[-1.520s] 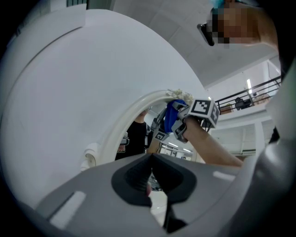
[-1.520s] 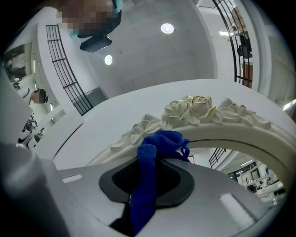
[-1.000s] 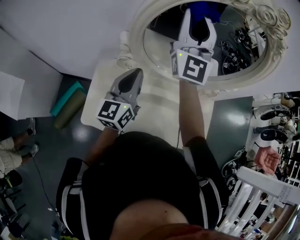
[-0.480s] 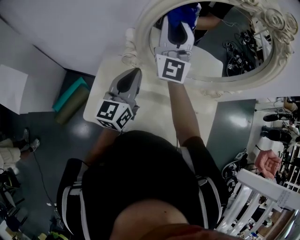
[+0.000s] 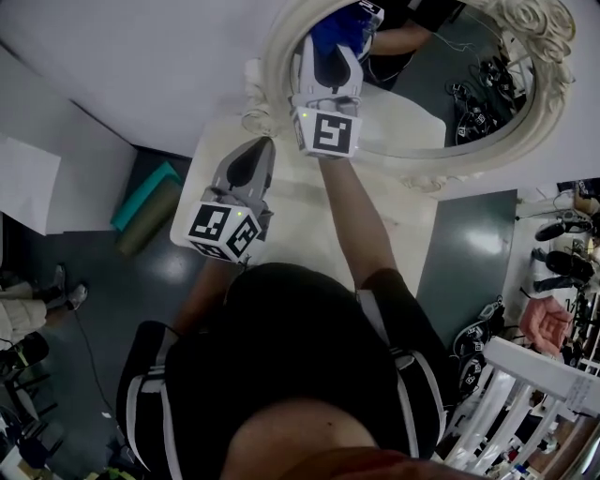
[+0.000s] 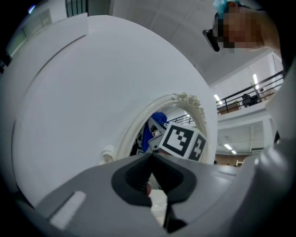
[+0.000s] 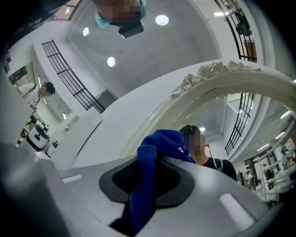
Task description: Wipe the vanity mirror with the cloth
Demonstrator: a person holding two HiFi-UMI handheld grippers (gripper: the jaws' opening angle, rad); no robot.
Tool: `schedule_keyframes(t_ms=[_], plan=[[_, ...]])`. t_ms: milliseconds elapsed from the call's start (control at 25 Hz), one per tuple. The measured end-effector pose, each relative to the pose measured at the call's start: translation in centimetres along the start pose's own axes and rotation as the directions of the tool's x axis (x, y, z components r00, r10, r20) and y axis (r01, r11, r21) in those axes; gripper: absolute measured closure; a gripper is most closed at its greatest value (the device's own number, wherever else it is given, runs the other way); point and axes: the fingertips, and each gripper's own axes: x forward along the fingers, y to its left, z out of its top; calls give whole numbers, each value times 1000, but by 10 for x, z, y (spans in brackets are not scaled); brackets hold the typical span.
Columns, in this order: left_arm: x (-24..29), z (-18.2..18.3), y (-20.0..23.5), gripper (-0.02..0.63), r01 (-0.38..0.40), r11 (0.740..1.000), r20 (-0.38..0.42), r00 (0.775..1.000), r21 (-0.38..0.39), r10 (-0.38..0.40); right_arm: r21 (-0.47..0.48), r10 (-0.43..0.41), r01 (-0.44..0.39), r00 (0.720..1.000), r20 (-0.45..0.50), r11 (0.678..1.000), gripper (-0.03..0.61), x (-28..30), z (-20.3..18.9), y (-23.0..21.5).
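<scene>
Right gripper (image 5: 329, 54) slides left across the vanity mirror (image 5: 422, 112).
Its jaws clamp the blue cloth (image 5: 336, 24); left gripper (image 5: 254, 153), jaws together, hangs below it.

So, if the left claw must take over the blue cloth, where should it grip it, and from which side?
Probably the bunched end of the blue cloth sticking out past the right claw, whose jaws clamp its middle. Bring the left claw in from the left, opened first.
</scene>
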Motion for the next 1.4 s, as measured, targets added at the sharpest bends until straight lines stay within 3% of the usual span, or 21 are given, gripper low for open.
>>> schedule_keyframes(t_ms=[320, 680, 1040, 1400], plan=[[-5, 10, -12, 603, -6, 999, 11, 1000, 37, 5, 116, 45, -43, 999, -13, 992, 502, -5, 4, -7], [-9, 9, -24, 603, 24, 999, 5, 1000, 44, -24, 255, -43, 16, 994, 100, 967, 502, -58, 50, -45], [24, -6, -55, 603, 106, 993, -28, 994, 46, -105, 264, -255, 217, 960, 119, 940, 502, -134, 64, -143], [55, -16, -82, 603, 167, 985, -34, 986, 49, -166, 233, -498, 474, 865, 58, 849, 502, -222, 33, -246]])
